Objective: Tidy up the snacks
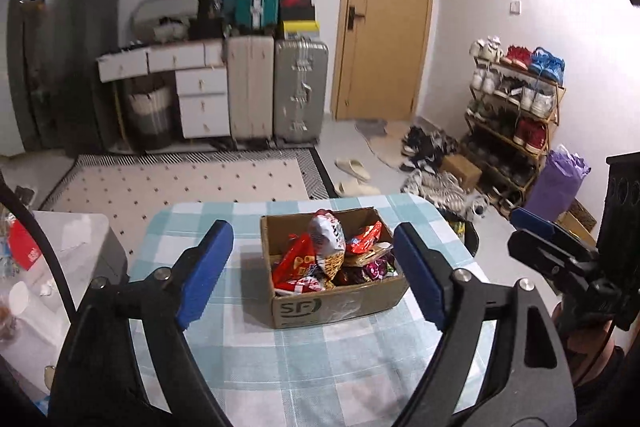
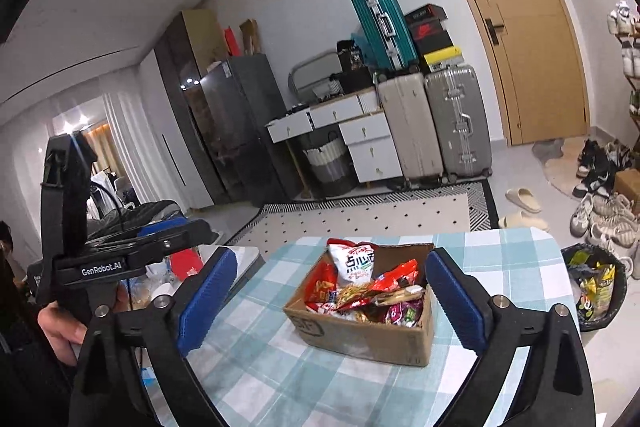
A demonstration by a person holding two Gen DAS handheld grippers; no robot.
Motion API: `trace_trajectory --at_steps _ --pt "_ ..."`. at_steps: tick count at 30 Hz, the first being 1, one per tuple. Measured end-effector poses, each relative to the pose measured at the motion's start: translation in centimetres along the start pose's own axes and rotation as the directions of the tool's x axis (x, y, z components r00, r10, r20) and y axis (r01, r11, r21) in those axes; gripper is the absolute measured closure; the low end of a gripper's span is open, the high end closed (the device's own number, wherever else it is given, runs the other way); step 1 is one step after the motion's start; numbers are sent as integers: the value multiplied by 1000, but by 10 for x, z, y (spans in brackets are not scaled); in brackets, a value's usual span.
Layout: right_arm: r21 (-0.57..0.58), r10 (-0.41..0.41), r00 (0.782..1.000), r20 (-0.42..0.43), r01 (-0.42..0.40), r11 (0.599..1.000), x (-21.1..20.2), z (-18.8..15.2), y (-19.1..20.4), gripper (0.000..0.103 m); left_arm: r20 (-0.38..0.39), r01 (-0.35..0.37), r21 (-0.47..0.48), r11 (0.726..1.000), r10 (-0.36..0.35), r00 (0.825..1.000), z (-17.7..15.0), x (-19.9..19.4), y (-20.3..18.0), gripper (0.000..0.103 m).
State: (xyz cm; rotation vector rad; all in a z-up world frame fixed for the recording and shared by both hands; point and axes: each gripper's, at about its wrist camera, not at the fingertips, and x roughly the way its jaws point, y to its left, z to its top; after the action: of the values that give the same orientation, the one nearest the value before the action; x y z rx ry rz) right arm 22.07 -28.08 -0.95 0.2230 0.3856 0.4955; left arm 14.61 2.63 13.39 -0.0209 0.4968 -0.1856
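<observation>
- Brown cardboard box [image 1: 336, 301] of bright foil snack packets [image 1: 316, 259] is seen on the checked counter [image 1: 280, 367], ahead between both sets of jaws.
- Left gripper [image 1: 312, 279] and right gripper [image 2: 326, 301]: jaws spread wide, nothing held.
- Sorting is judged nearly done; no packet is seen outside the box.

The cardboard box [image 1: 340, 301] bears a green "SF" mark; the left tool [image 2: 160, 239] reads "GenRobot.AI".

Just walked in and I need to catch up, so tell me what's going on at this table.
A person holds two black grippers with blue pads above a table covered by a blue-and-white checked tablecloth. Both the left gripper and the right gripper are open and empty, drawn back from the brown cardboard box. The box is piled with snack packets, among them a white-and-red bag standing tallest. No packets lie loose on the cloth.
</observation>
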Motion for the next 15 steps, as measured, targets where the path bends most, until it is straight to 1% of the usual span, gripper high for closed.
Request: trace_trajectory --at_steps 1,3,5,7,8,10,11,13,15 --pt "-5 -2 1000 6 2 1000 -4 -3 2 4 20 -10 -2 1000 10 1000 -7 -10 1 22" --pt "-15 -8 1000 17 8 1000 -13 -10 5 2 45 -19 -2 1000 19 999 -19 -23 2 18" --pt "-23 -17 999 32 17 1000 -22 -19 7 1 72 -34 -7 999 34 997 -32 -34 4 17" --pt "-28 -22 999 47 24 999 -28 -29 8 1 89 -27 10 1000 26 996 -48 -45 4 16" --pt "-30 -22 998 58 24 999 -32 -34 9 1 96 -41 15 999 39 995 -53 -45 3 15" --pt "-48 -23 997 77 26 999 -38 -46 11 1 122 -72 24 997 69 990 -65 -46 2 7" --pt "-61 -25 997 79 29 998 -39 -51 12 1 142 -88 28 996 84 986 -73 -50 2 0" --pt "-87 -31 996 81 38 995 -40 -64 14 1 181 -117 32 993 109 977 -90 -54 3 0" --pt "-118 -37 996 76 46 992 -40 -78 17 0 189 -126 38 991 116 975 -103 -48 6 0"
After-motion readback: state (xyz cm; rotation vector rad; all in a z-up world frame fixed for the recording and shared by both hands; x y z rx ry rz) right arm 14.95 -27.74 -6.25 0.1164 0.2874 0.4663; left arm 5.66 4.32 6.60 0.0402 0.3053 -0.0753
